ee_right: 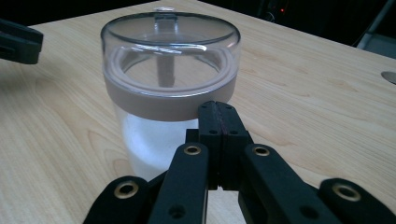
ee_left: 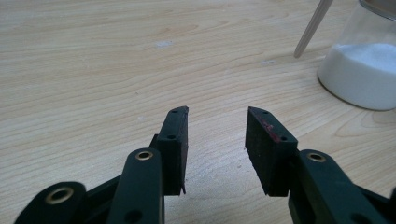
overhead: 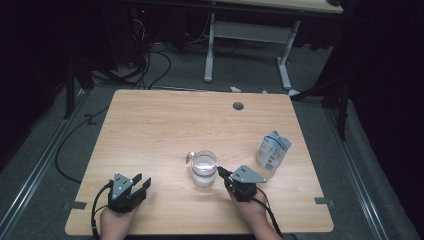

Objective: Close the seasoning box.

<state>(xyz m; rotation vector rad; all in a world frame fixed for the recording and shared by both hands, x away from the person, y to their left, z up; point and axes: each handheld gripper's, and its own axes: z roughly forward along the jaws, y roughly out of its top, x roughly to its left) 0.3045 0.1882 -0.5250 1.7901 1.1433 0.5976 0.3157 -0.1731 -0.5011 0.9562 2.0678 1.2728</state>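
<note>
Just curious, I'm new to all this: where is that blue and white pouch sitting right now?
In the high view the pouch stands on the table's right side, just right of the clear jar and beyond the right gripper.

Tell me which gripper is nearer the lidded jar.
Right. The right gripper sits shut just beside the jar, its tips close to the lid band. The left gripper stands open, apart to the jar's left.

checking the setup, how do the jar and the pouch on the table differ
The jar is clear with a clear lid, showing white powder in its lower part; the pouch is opaque, white and blue. The jar stands near the table's middle, by the right gripper, whose jaws are shut just in front of it; the pouch sits farther right, near the edge. Both stand on the wooden table.
</note>
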